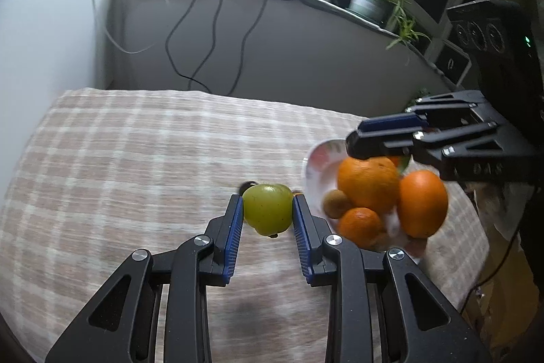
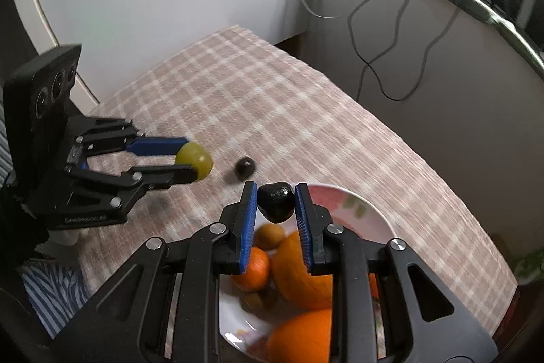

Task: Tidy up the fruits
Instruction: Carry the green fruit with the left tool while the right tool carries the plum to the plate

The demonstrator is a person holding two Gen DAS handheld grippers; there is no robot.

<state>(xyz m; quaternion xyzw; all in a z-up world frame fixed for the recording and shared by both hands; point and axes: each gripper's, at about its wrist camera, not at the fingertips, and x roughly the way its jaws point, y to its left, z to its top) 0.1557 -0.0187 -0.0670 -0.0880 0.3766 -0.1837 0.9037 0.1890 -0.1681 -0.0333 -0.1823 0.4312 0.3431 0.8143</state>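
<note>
**Each gripper holds one fruit**

Left wrist view: the left gripper (image 1: 268,210) is narrowly closed on a green fruit (image 1: 268,209), held above the desk (image 1: 136,159) beside the plate (image 1: 314,159) of oranges (image 1: 369,184).

Right wrist view: the right gripper (image 2: 276,201) pinches a black fruit (image 2: 276,201) over the plate's (image 2: 357,210) rim. Another black fruit (image 2: 245,166) lies on the desk.

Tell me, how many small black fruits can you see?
2. One black fruit is pinched in the right gripper above the plate; the other black fruit lies on the checked tablecloth. More may hide under the oranges.
</note>
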